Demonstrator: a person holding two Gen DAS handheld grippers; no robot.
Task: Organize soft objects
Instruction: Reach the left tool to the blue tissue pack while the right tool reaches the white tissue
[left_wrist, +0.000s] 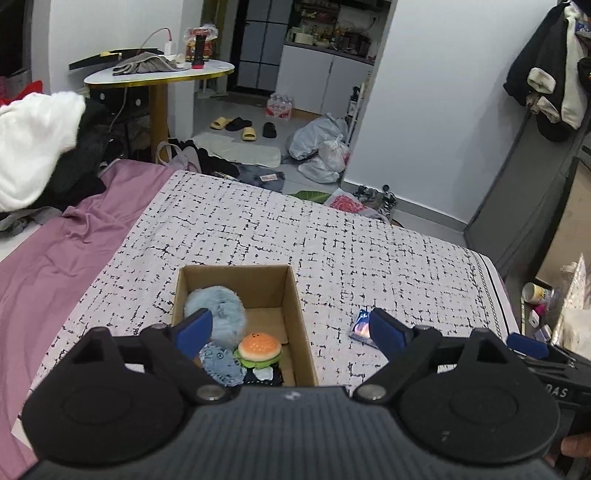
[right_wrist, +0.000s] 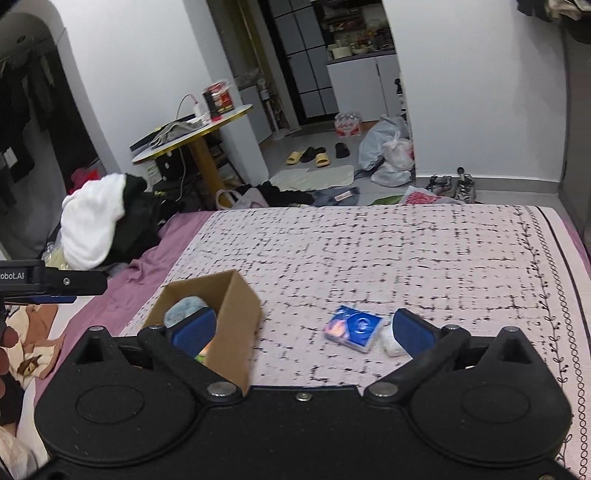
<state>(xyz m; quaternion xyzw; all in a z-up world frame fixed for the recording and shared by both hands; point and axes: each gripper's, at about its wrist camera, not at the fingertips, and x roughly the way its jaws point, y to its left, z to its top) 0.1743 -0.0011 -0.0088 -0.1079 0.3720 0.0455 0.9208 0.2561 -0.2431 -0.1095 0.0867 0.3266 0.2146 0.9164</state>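
An open cardboard box (left_wrist: 297, 306) sits on the patterned bedcover. In it lie a fluffy pale-blue ball (left_wrist: 221, 314), a burger plush (left_wrist: 259, 349), a blue patterned soft piece (left_wrist: 221, 363) and a dark item (left_wrist: 264, 374). My left gripper (left_wrist: 290, 326) hangs open above the box's near end with nothing between its fingers. A blue tissue pack (right_wrist: 352, 328) lies on the cover to the right of the box (right_wrist: 236, 321), with a small white soft lump (right_wrist: 391, 341) beside it. My right gripper (right_wrist: 303, 328) is open and empty, hovering short of the pack.
The bedcover (right_wrist: 406, 258) lies over a purple sheet (left_wrist: 55, 258). A heap of white and black clothes (left_wrist: 33, 155) sits at the bed's left. Beyond the bed stand a round table (left_wrist: 159, 72) and floor clutter of bags and slippers (left_wrist: 321, 144).
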